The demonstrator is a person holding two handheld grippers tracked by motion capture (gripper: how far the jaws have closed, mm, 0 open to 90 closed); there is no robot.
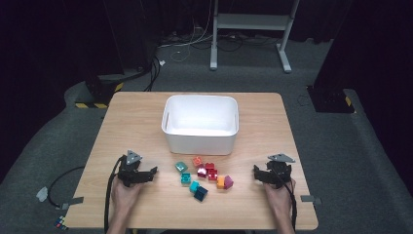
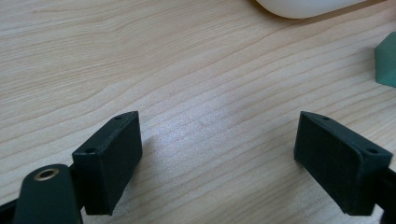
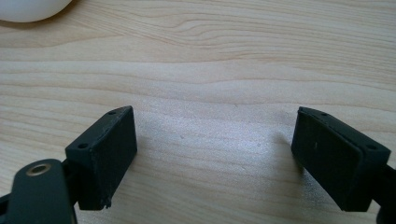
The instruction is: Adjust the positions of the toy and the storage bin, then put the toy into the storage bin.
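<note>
On the pale wooden surface [image 1: 136, 126] in front of me, a loose cluster of small plastic building blocks [image 1: 204, 176] lies between my two hands, just on the near side of a white rectangular plastic bin [image 1: 200, 123]. I count teal, red, magenta, orange, purple and dark blue pieces, some touching one another, none stacked in any order I can make out. From the high view the bin looks bare inside, so I judge that the sorting into it has not begun: every block I can see lies on the wood, and all of the work is left.

My left gripper [image 1: 146, 174] rests to the left of the pile, its fingers [image 2: 109, 161] spread wide with nothing but wood grain between them. Through the left gripper view I see a teal block [image 2: 386, 60] at the right edge and the rounded corner of the bin at the top, both well clear of the pads. My right gripper [image 1: 259, 174] sits to the right of the pile, likewise with fingers [image 3: 103, 156] wide apart over bare wood, and the bin's corner shows at the top left of its view.

Neither hand touches a block. My guess at the first move is a reach inward toward the nearest piece, the purple one [image 1: 228, 182] for the right hand or the teal one [image 1: 181, 166] for the left
</note>
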